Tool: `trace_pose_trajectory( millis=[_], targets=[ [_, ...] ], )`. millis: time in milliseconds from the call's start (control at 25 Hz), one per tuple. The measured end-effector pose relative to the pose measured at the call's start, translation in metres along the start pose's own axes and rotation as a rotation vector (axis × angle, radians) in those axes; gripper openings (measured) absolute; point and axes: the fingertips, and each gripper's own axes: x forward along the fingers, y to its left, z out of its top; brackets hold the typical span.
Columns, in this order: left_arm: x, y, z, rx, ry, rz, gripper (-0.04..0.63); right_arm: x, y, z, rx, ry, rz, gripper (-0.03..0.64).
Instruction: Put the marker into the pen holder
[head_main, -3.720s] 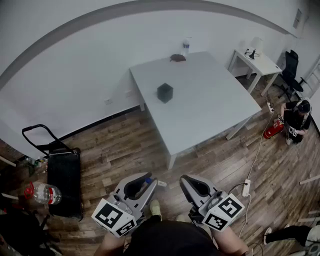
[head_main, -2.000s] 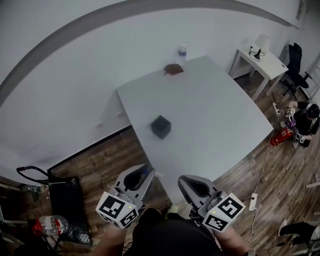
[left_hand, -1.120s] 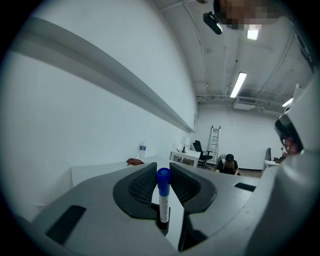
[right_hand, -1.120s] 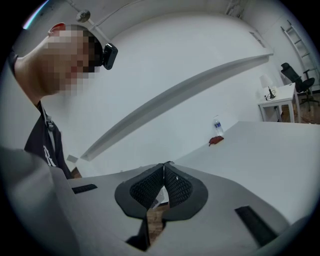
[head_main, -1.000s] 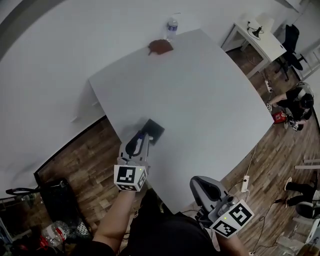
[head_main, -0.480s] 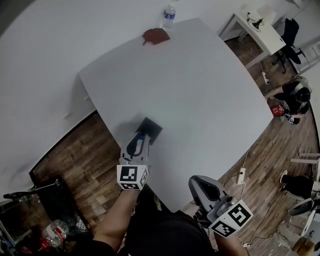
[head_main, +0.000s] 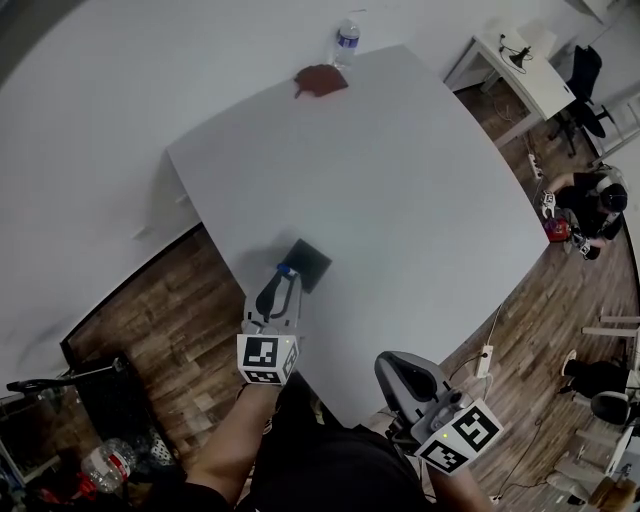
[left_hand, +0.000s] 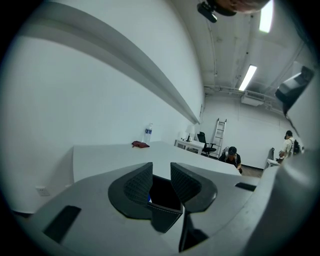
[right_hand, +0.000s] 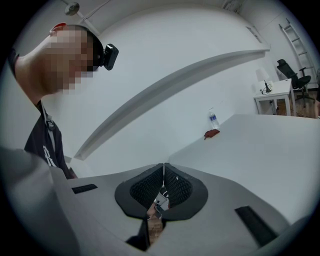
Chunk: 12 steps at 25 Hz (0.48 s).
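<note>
The black square pen holder (head_main: 309, 263) stands near the white table's (head_main: 400, 190) front left corner. My left gripper (head_main: 286, 276) reaches over the table edge, its tips at the holder's near corner. A small blue end of the marker (head_main: 285, 268) shows right at those tips. In the left gripper view the jaws of my left gripper (left_hand: 161, 172) stand apart, and the holder's dark mouth (left_hand: 164, 192) fills the gap. A blue speck of marker (left_hand: 149, 199) sits by the left jaw's inner edge. My right gripper (head_main: 395, 364) hangs low by my body, shut and empty (right_hand: 163, 167).
A water bottle (head_main: 345, 42) and a red-brown cloth (head_main: 318, 80) sit at the table's far edge. A small white desk (head_main: 520, 70) and a person seated on the floor (head_main: 585, 205) are at the right. A power strip (head_main: 483, 360) lies on the wooden floor.
I have walked up to the table and my left gripper has reached out to the holder. In the last half second it barely moved. The right gripper stayed low.
</note>
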Motion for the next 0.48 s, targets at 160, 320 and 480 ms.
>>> trace_pose_trajectory(
  millis=[160,320,480],
  targets=[
    [-0.008,-0.004,0.011,0.007,-0.011,-0.002,0.092,0.002,0.003,-0.001,-0.014,-0.004,0.021,0.017],
    [-0.018,-0.013,0.019,0.026,-0.016,-0.008,0.091,0.002,0.006,-0.004,-0.027,-0.006,0.043,0.017],
    [-0.029,-0.025,0.035,0.043,-0.034,-0.021,0.089,-0.001,0.009,-0.003,-0.046,-0.019,0.069,0.017]
  ],
)
